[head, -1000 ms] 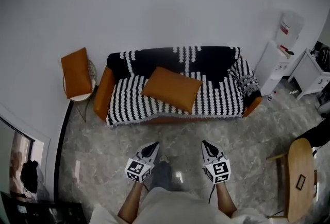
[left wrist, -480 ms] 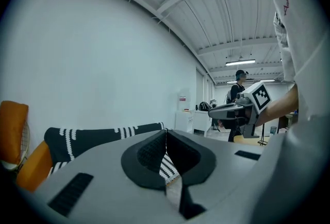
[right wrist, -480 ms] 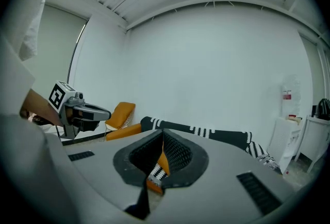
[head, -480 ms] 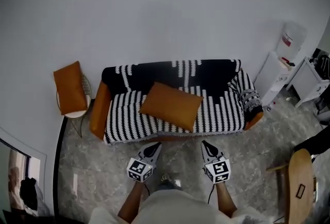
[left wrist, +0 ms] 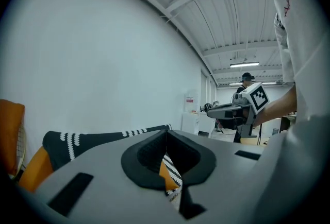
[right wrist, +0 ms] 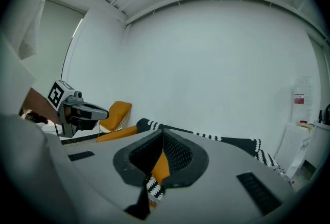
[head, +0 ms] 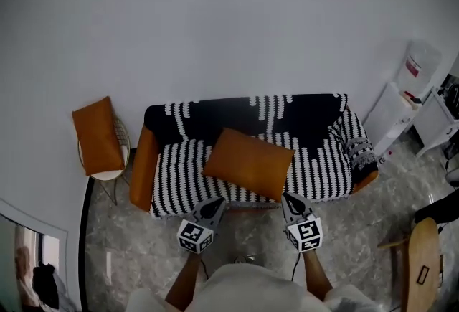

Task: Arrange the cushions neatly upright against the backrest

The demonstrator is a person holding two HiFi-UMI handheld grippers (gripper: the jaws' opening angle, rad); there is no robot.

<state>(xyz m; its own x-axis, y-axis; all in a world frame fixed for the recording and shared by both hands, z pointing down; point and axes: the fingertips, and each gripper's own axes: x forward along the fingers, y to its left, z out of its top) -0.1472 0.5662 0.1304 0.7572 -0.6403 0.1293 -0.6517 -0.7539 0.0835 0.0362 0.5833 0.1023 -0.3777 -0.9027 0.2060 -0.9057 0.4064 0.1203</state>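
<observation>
The left gripper point(head: 213, 201) and right gripper point(head: 286, 199) have their fingers closed on nothing; I'd open both wide and grip opposite edges of the cushion point(head: 249, 163) lying flat on the sofa point(head: 323, 160).

orange cushion point(head: 248, 163) lies flat mid-seat on sofa point(head: 179, 167), blocking centre reach to backrest point(head: 215, 111). Seat strips either side of it open. Orange armrest point(head: 143, 167) and side chair point(head: 109, 175) with second cushion point(head: 97, 135) crowd the left flank.
</observation>
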